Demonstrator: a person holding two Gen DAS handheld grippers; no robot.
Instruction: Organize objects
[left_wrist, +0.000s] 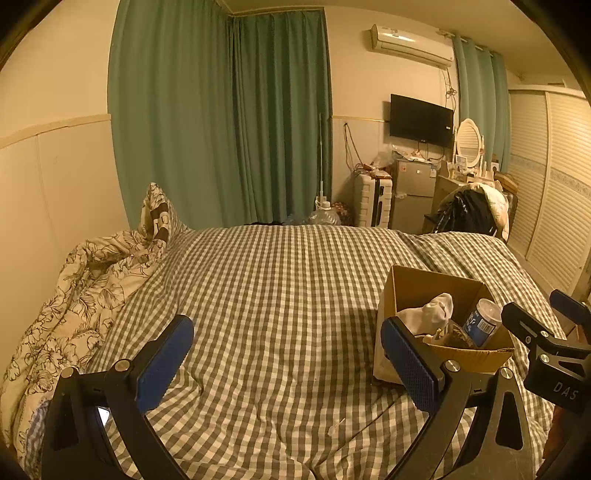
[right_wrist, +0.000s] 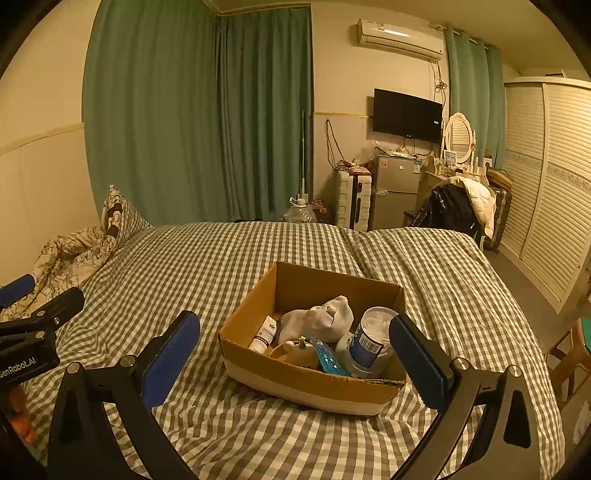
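An open cardboard box (right_wrist: 303, 384) sits on the checked bedspread (right_wrist: 258, 258). Inside lie a white sock (right_wrist: 321, 317), a white tube (right_wrist: 264, 334), a blue-labelled jar (right_wrist: 371, 341), a blue packet (right_wrist: 327, 356) and a small cream figure (right_wrist: 299, 350). My right gripper (right_wrist: 295, 354) is open and empty, held above the bed just in front of the box. My left gripper (left_wrist: 288, 362) is open and empty over the bare bedspread, left of the box (left_wrist: 476, 356). The sock (left_wrist: 432, 310) and jar (left_wrist: 484, 321) show in the left wrist view.
A crumpled floral quilt (left_wrist: 74, 295) and pillow (left_wrist: 157, 214) lie at the bed's left by the wall. A small white bit (left_wrist: 334, 428) lies on the bedspread. Beyond the bed stand a suitcase (right_wrist: 352, 201), fridge (right_wrist: 395, 192), chair with clothes (right_wrist: 458, 206) and wardrobe (right_wrist: 546, 177).
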